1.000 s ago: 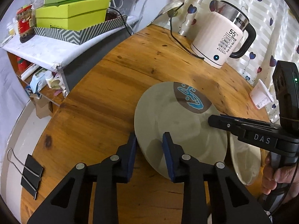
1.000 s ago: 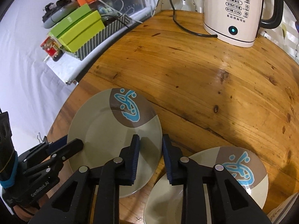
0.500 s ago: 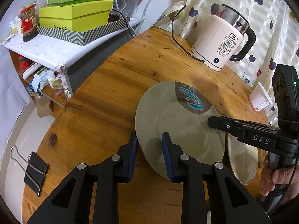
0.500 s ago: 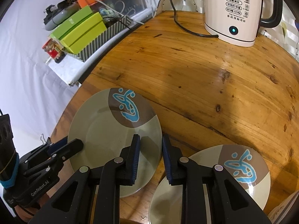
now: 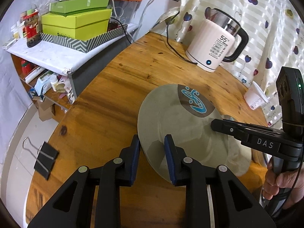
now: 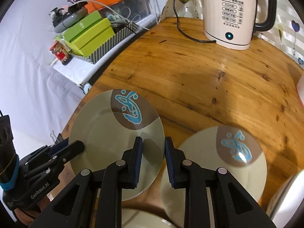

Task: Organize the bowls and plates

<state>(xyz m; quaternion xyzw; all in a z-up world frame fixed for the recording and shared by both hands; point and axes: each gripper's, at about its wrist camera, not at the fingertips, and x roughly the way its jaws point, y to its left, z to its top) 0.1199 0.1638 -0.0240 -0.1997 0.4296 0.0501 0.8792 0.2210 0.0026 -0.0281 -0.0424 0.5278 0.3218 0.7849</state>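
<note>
A grey-green plate [image 5: 180, 129] with a brown patch and blue pattern hangs slightly above the wooden table [image 5: 114, 95], held from both sides. My left gripper [image 5: 152, 152] is shut on its near left rim. My right gripper [image 6: 152, 157] is shut on the right rim of that plate [image 6: 114, 133]. In the left wrist view the right gripper's fingers [image 5: 224, 126] reach over the plate from the right. In the right wrist view the left gripper's fingers [image 6: 72, 148] come in from the lower left. A second matching plate [image 6: 228, 161] lies flat on the table to the right.
A white electric kettle [image 5: 214, 47] with its cord stands at the far side of the table. A black binder clip [image 5: 45, 157] lies near the left edge. A pink-and-white cup [image 5: 254, 98] stands at the right. Green boxes [image 5: 76, 24] are stacked on a side shelf.
Both grippers have risen together with the plate held between them, so the table looks farther below. In the right wrist view the second plate has drifted to the right.
</note>
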